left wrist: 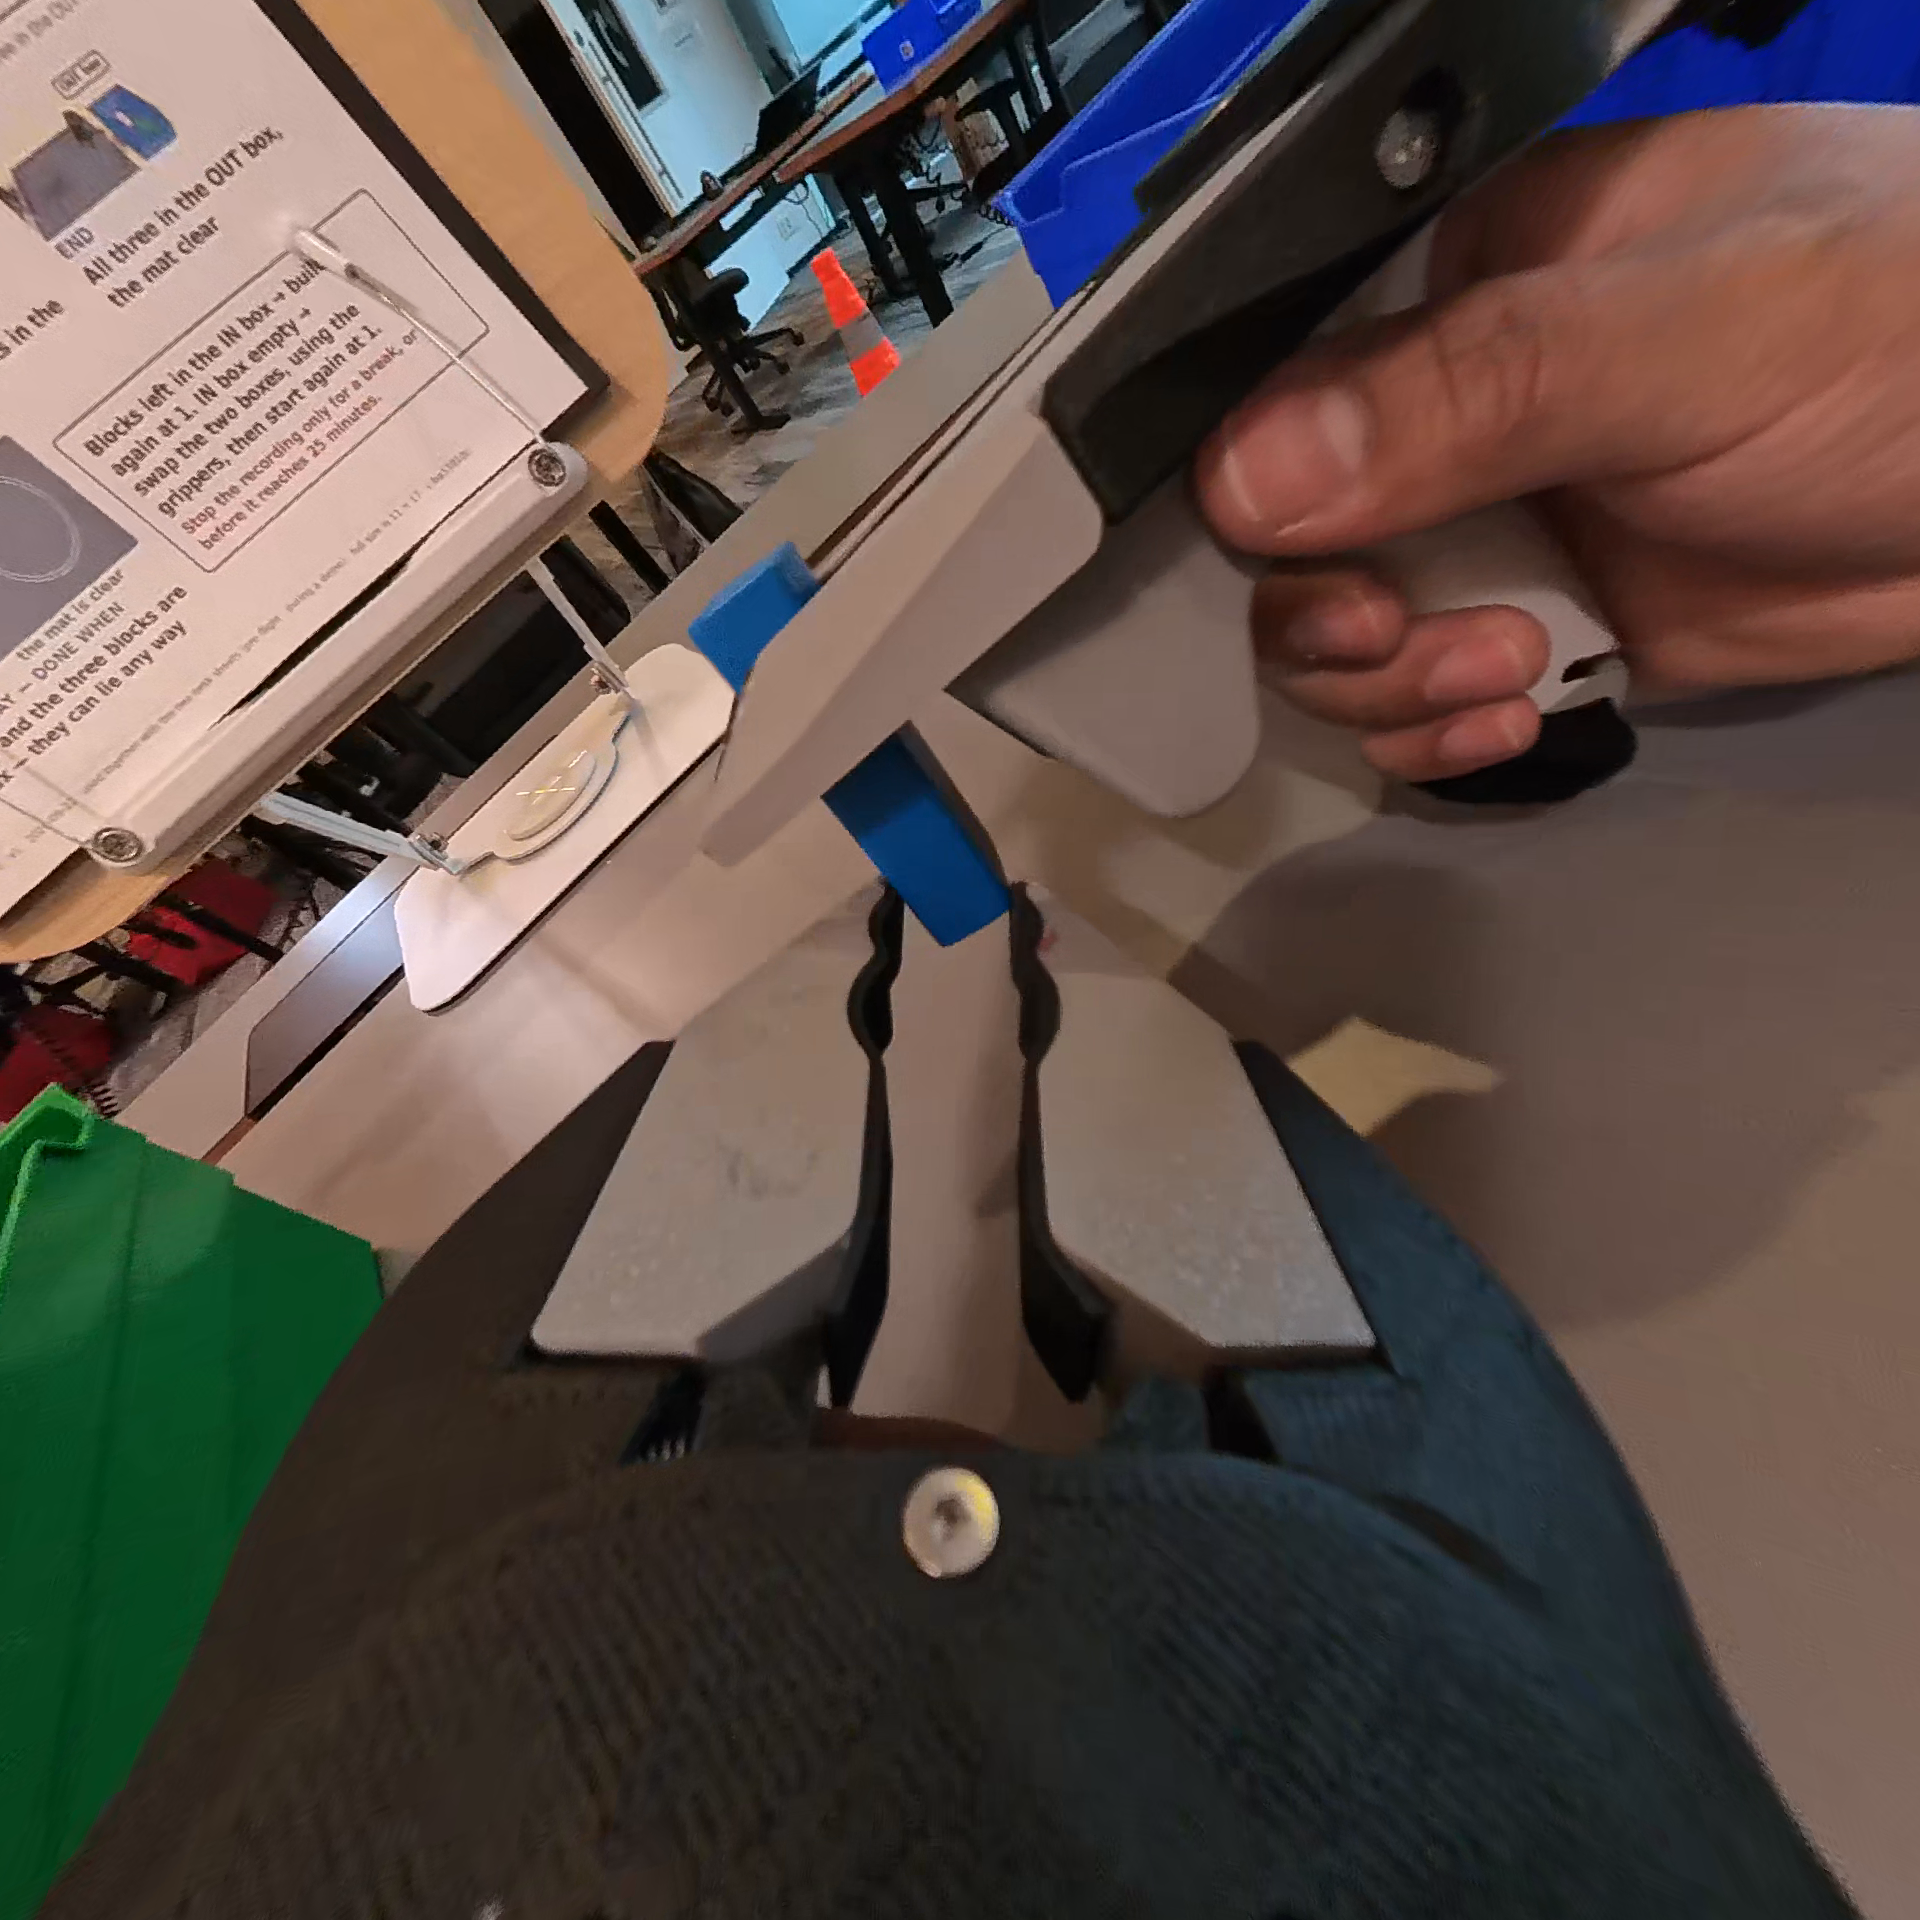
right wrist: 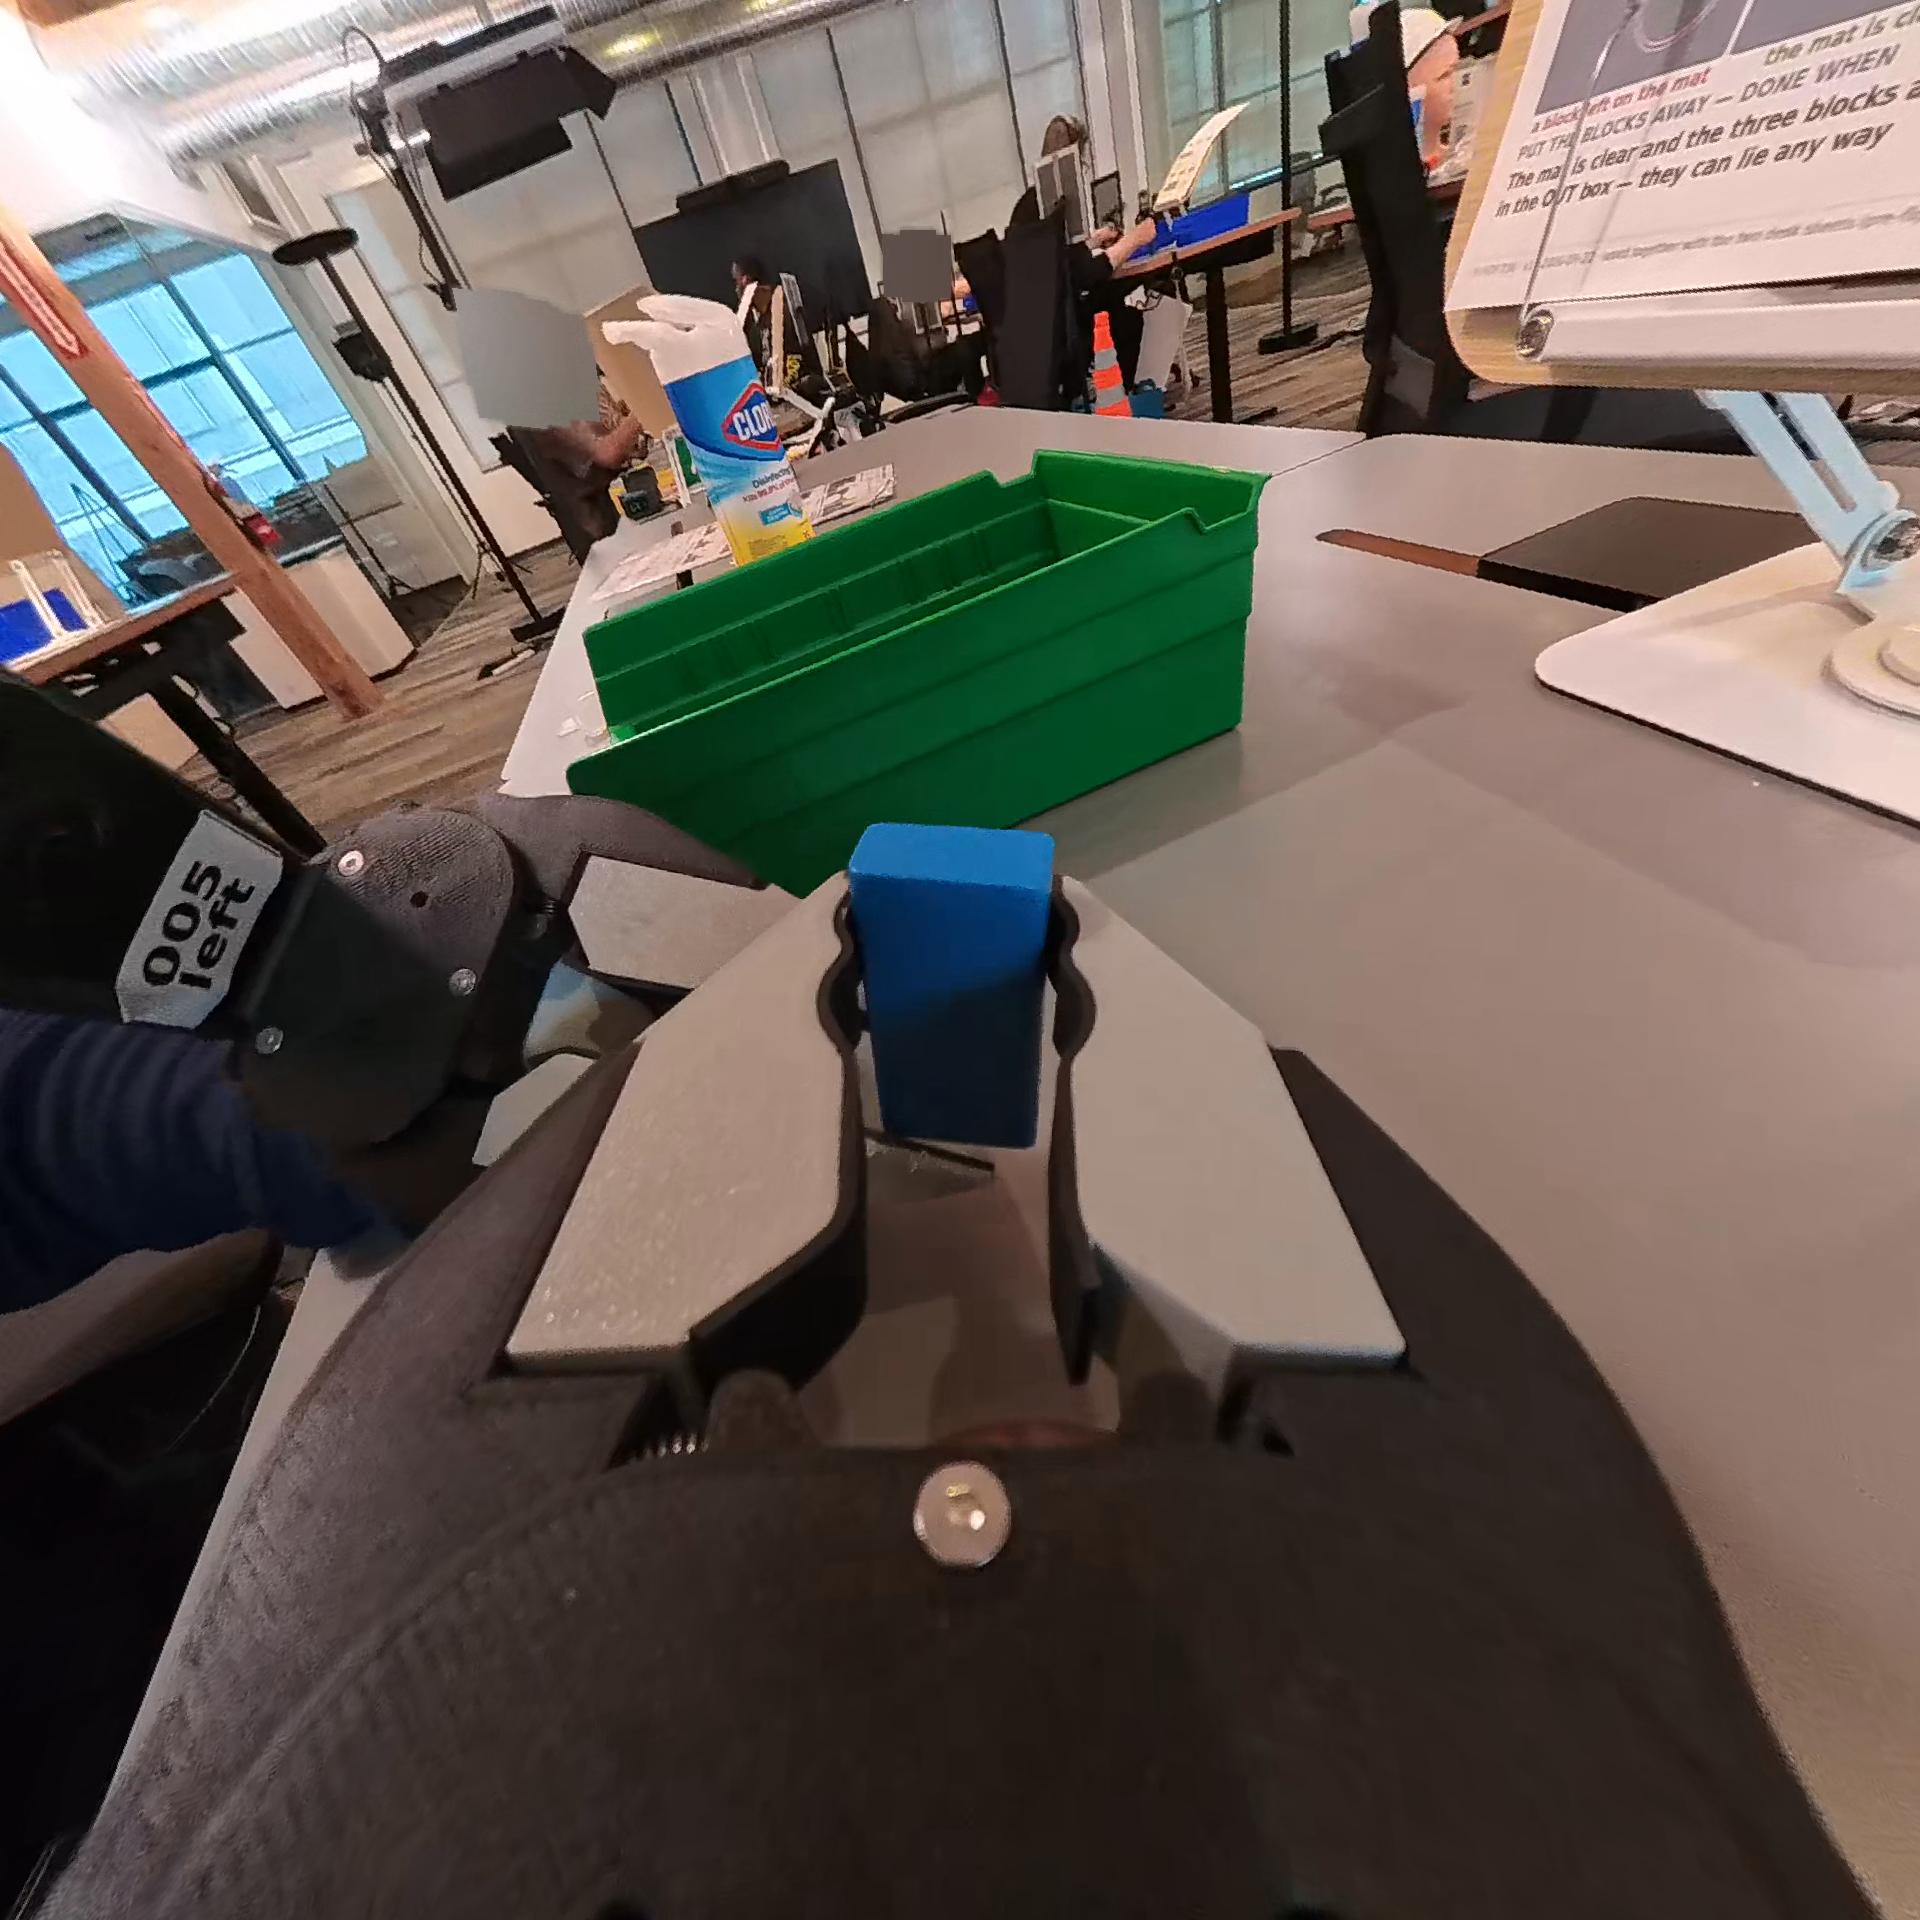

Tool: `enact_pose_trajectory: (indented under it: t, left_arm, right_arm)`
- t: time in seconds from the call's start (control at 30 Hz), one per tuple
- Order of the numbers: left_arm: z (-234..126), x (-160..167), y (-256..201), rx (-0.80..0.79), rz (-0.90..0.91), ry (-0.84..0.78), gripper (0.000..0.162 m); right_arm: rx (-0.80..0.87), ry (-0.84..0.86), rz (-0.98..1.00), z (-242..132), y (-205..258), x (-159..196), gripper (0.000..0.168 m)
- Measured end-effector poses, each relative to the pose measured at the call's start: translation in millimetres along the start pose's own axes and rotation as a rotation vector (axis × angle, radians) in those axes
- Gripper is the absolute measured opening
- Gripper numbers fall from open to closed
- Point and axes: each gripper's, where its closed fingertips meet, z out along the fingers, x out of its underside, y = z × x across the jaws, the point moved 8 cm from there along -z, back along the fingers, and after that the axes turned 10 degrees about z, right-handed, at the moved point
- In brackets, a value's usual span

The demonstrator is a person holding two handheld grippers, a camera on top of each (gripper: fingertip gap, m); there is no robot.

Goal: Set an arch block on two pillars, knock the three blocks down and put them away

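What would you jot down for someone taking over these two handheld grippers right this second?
Right gripper: shut on a blue block, held up above the grey table.
Left gripper: open and holding nothing, its tips right by the lower end of that same block.
Green bin: on the table ahead of the right gripper; the part of its inside that shows is empty.
Blue bin: behind the right gripper in the left view; its inside is hidden.
Done: cannot tell. No arch and no other blocks are in view.
Left: likely to place this block, then find the other two.
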Motion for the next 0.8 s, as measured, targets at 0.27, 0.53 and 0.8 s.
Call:
enact_pose_trajectory:
  t: [0.27, 0.53, 0.8]
  left_arm:
    - [1, 11, 19, -0.009, -0.145, 0.034, 0.013]
    - [4, 10, 16, -0.023, -0.116, 0.056, 0.013]
    - [6, 11, 15, -0.034, -0.094, 0.072, 0.013]
  right_arm:
    - [0.038, -0.042, 0.043, -5, -6, -4, 0.029]
    - [0.045, -0.04, 0.053, -6, -9, -3, 0.029]
    - [0.058, -0.031, 0.037, -6, -10, -2, 0.029]
